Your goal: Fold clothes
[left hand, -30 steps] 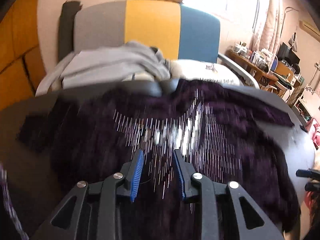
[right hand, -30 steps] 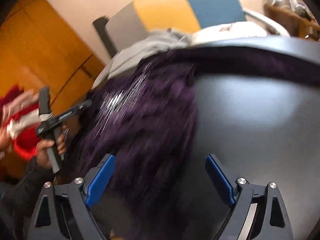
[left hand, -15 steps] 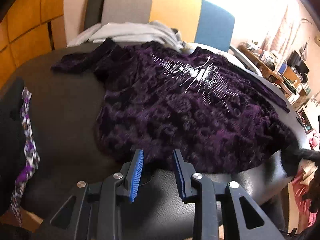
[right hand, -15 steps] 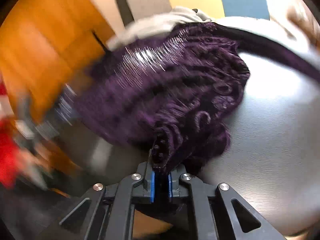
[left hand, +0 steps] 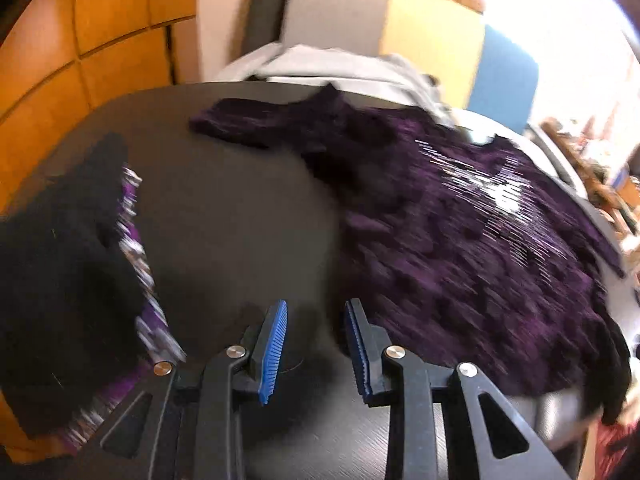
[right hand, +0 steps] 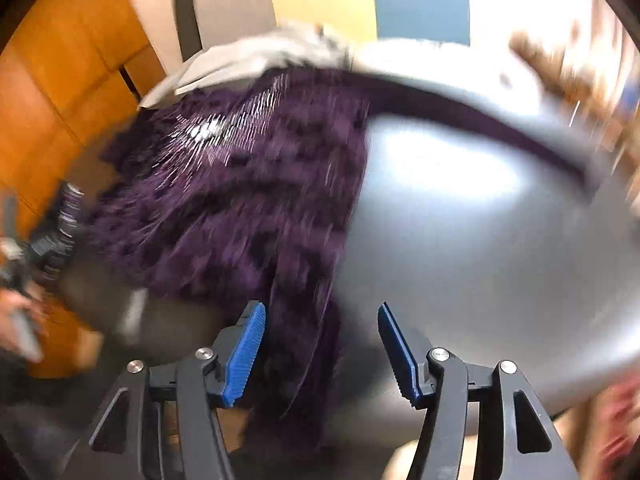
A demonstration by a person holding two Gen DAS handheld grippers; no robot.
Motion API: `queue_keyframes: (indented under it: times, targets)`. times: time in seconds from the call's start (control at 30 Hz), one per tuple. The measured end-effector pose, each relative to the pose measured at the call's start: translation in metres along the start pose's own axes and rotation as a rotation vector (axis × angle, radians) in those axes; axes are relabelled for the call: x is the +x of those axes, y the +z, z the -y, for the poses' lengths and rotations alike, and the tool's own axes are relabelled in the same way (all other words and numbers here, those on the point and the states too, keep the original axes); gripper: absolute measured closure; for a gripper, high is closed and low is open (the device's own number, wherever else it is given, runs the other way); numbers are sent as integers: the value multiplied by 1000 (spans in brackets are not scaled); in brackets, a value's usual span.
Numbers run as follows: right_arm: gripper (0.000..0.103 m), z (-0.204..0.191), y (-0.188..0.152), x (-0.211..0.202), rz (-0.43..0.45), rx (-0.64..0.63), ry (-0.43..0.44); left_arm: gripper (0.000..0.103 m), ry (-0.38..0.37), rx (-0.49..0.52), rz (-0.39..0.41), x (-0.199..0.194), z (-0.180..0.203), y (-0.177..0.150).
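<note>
The purple sweater (left hand: 460, 240) lies spread open across the dark round table (left hand: 240, 220), its silvery beaded front (left hand: 492, 196) facing up. One sleeve (left hand: 248, 124) reaches toward the table's far left edge, and the hem hangs over the near right edge. It looks to me like a soft, thick, floppy knit, light enough to lift by one edge but prone to sag and bunch; the beaded patch may snag or weigh that part down. The hem corners or the sleeve cuff seem the sensible places to pinch it.

The left gripper (left hand: 316, 344) hovers over bare tabletop just left of the hem, jaws partly apart and holding nothing. The right gripper (right hand: 320, 356) has its jaws spread wide, with a drooping strip of the hem between them but not clamped.

A dark folded garment with patterned trim (left hand: 72, 280) rests at the table's left edge. Beyond the far edge, grey clothing (left hand: 340, 68) is piled on a grey, yellow and blue chair (left hand: 432, 32).
</note>
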State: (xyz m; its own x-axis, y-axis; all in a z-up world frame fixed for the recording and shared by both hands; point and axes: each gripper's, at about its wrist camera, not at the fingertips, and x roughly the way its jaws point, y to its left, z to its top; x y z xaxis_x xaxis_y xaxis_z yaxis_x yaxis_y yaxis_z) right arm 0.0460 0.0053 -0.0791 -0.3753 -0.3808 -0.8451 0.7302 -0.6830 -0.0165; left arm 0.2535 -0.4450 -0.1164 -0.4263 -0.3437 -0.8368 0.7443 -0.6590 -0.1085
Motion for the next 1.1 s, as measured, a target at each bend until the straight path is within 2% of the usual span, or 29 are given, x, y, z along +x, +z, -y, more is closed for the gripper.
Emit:
queue_keyframes:
  times: [0.03, 0.07, 0.1, 0.13, 0.2, 0.3, 0.4, 0.5, 0.6, 0.67, 0.73, 0.8, 0.87, 0.97, 1.1]
  targets:
    - [36, -15, 10, -7, 52, -85, -59, 73, -2, -26, -1, 2, -7, 13]
    - [27, -27, 22, -10, 94, -145, -62, 73, 10, -34, 18, 3, -12, 30]
    - [17, -44, 36, -10, 122, -195, 1, 71, 40, -15, 51, 1, -15, 48]
    - [15, -61, 49, -5, 132, -226, 73, 69, 72, 20, 76, 1, -15, 64]
    - [15, -90, 76, 20, 122, -237, 196, 68, 108, 159, 95, 10, -5, 94]
    - [15, -125, 122, 68, 82, -211, 381, 64, 91, 321, 91, 34, 8, 132]
    - [15, -160, 167, 115, 44, -187, 555, 61, 23, 352, 37, 62, 10, 157]
    - [15, -189, 196, 162, 26, -193, 546, 61, -10, 370, -16, 90, 18, 171]
    - [15, -205, 208, 199, 10, -166, 506, 61, -8, 394, -32, 109, 26, 178]
    - [15, -206, 212, 213, 12, -133, 506, 61, 41, 394, -74, 128, 24, 183]
    - [14, -203, 212, 220, 41, -117, 503, 70, 135, 356, -131, 150, 15, 188]
    - [11, -201, 211, 221, 85, -119, 504, 85, 166, 234, -137, 154, -7, 195]
    - [8, -200, 205, 220, 119, -128, 513, 90, 244, 109, -130, 148, -36, 205]
    - [6, -192, 203, 220, 130, -118, 544, 91, 288, -62, -122, 129, -80, 211]
    - [4, -179, 203, 222, 131, -81, 609, 92, 328, -128, -133, 100, -109, 206]
